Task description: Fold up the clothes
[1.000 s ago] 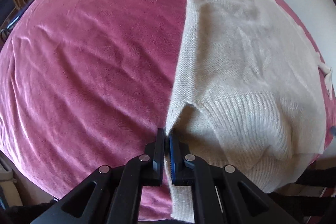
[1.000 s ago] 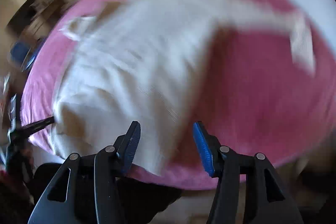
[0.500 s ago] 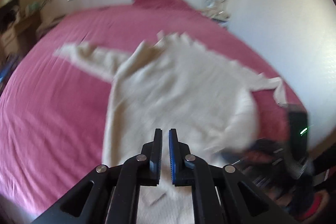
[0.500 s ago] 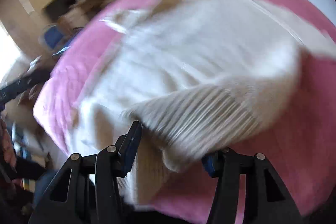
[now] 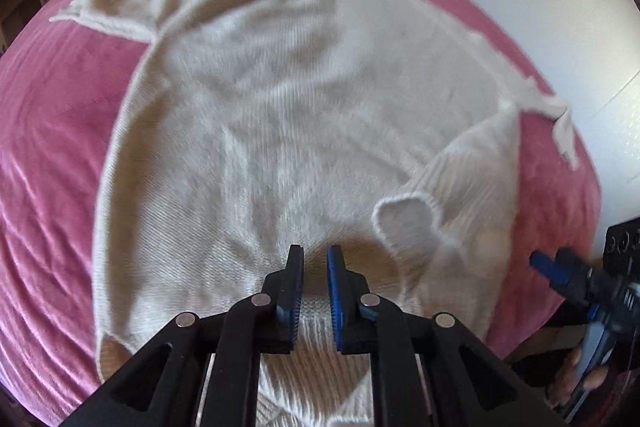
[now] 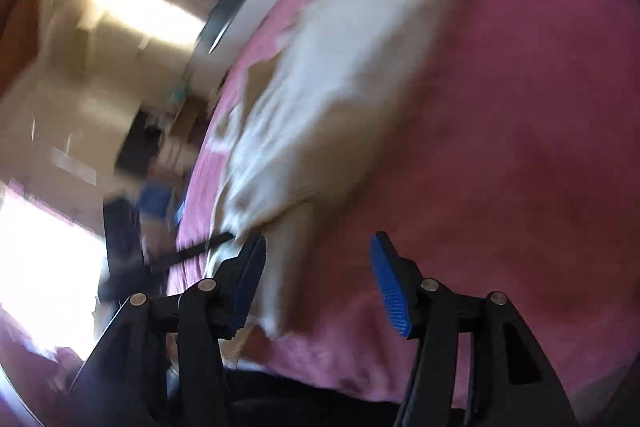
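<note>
— Where does the sweater lie?

— The cream sweater (image 5: 280,107) is spread flat across the pink bedspread (image 5: 48,147), filling the left wrist view. Its collar is at 12 o'clock and one sleeve (image 5: 120,7) reaches to 10 o'clock. A ribbed hem corner (image 5: 460,187) is turned back over the body at 4 o'clock.

— And the tongs?

— The left gripper (image 5: 314,255) hangs over the hem at 6 o'clock. Its jaws have just been opening, with a narrow gap and nothing pinched. The right gripper (image 6: 318,247) is spread wide and empty in a blurred view, the sweater's edge just beyond its left finger, at 9 o'clock.
</note>
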